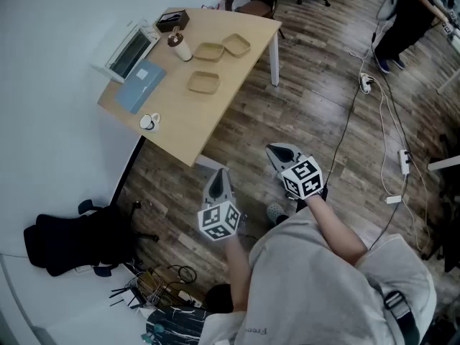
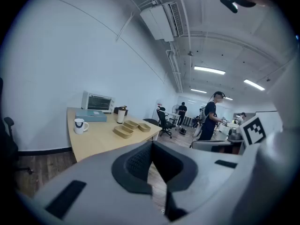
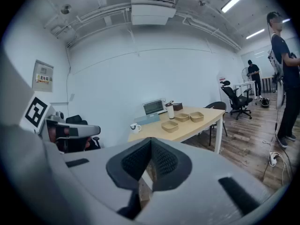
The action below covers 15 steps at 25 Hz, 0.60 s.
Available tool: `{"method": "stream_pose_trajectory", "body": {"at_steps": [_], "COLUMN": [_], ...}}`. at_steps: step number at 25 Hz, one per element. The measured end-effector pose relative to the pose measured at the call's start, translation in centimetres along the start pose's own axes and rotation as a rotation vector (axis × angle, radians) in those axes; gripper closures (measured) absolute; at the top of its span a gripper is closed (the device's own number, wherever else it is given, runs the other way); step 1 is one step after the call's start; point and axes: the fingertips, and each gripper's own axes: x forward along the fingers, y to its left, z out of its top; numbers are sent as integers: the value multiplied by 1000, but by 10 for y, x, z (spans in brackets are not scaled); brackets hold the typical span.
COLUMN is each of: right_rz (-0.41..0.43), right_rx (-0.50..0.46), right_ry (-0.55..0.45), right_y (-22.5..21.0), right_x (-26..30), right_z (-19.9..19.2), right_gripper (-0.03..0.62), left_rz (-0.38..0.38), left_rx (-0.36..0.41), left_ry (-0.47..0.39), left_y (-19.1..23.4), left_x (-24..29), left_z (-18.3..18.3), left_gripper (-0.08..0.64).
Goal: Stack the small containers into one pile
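Left gripper (image 1: 218, 182) and right gripper (image 1: 282, 155) are both pressed together and empty. We see three small containers (image 1: 204, 83) lying separately on the table (image 1: 208, 131), well apart from both grippers at about eleven o'clock. We judge the left gripper slightly nearer.

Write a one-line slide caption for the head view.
Left gripper and right gripper, both shut and empty, held short of the table where three small containers sit unstacked.

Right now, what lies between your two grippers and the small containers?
In the head view, only bare wooden floor and bare tabletop separate the left gripper and right gripper from the three containers.
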Motion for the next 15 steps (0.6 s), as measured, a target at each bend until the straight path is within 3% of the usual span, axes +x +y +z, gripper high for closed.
{"method": "stream_pose_trajectory", "body": {"at_steps": [12, 15], "right_rz": [-18, -14], "right_rx": [15, 29], "right_ry": [-9, -10], "right_y": [11, 6], "right_x": [-5, -5], "right_z": [-5, -8], "right_gripper": [586, 523], "left_rz": [-31, -32], "left_rx": [39, 51], "left_ry": [26, 32], "left_y": [9, 11], "left_x": [5, 11], "left_z": [-3, -3], "left_gripper": [551, 528]}}
